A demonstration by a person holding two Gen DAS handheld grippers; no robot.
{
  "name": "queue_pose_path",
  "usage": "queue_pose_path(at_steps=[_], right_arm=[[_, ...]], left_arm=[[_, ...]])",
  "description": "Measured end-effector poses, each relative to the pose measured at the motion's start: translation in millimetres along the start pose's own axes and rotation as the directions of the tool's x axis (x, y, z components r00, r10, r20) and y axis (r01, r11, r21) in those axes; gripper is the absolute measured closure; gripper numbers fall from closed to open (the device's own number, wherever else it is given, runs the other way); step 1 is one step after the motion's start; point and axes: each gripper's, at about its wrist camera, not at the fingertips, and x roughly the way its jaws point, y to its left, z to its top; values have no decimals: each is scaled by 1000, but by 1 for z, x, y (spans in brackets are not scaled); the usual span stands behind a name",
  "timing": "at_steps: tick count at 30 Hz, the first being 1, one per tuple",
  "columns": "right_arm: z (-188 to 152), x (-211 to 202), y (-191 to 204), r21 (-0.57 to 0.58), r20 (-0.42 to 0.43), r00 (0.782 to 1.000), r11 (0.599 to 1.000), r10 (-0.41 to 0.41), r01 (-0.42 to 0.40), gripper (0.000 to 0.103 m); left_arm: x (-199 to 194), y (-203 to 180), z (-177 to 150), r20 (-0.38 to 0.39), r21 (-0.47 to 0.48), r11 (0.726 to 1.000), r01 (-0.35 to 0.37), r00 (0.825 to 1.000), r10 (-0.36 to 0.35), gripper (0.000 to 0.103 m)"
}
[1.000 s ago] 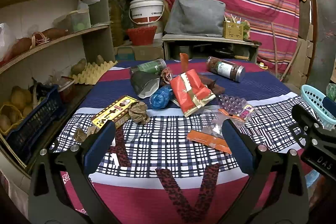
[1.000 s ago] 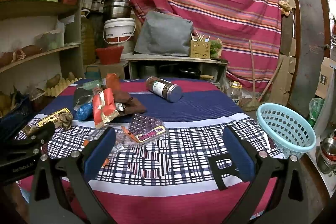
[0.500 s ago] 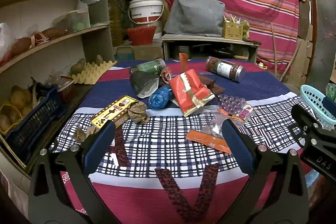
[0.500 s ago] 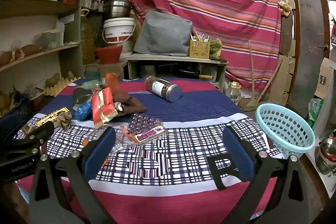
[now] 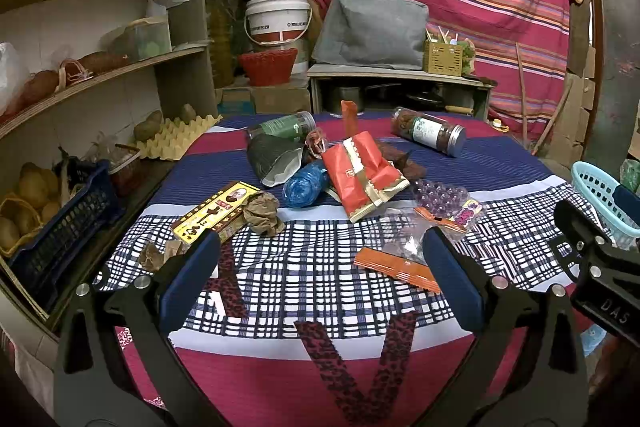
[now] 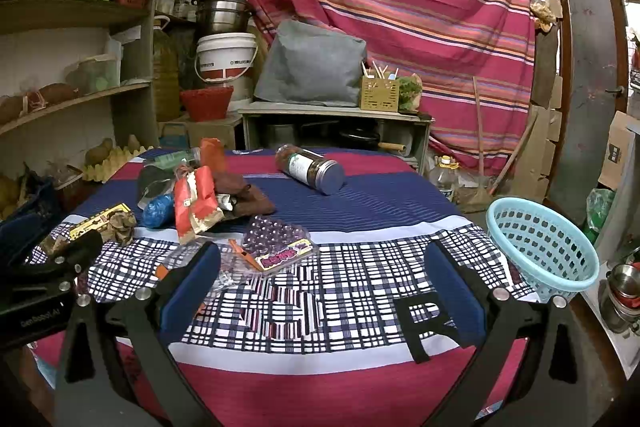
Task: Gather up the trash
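Two grippers, both with jaws spread wide and nothing between them, hang over the near edge of the table [image 5: 320, 351]. The left gripper [image 5: 320, 267] faces the litter; the right gripper [image 6: 320, 271] faces mostly bare checked cloth.

Step in hand, as I judge it: the approach — no piece is gripped and the light-blue basket [image 6: 548, 251] at the table's right edge looks empty from here. The trash lies in a loose cluster mid-table, toward the left: red wrapper [image 5: 362, 175], blue crumpled bag [image 5: 304, 185], brown paper wad [image 5: 262, 213], yellow box [image 5: 216, 213], flat orange packet [image 5: 396, 269], clear blister tray [image 6: 276, 241].

Next move probably calls for the left gripper to drop onto the orange packet, the nearest item; flat, so a low angled pinch at one edge.

The right view shows the whole basket and its open mouth — the left view catches only a sliver of rim. The left view alone separates the items clearly.
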Motion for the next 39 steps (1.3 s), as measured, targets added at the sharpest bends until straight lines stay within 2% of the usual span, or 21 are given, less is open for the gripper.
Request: queue_pose_path(at_steps=[39], right_arm=[[-2,2,-3,10,-3,1000,1000,-2,2,4]], left_arm=[[4,-6,-1,-8,-4,1000,-3,1000,3,5]])
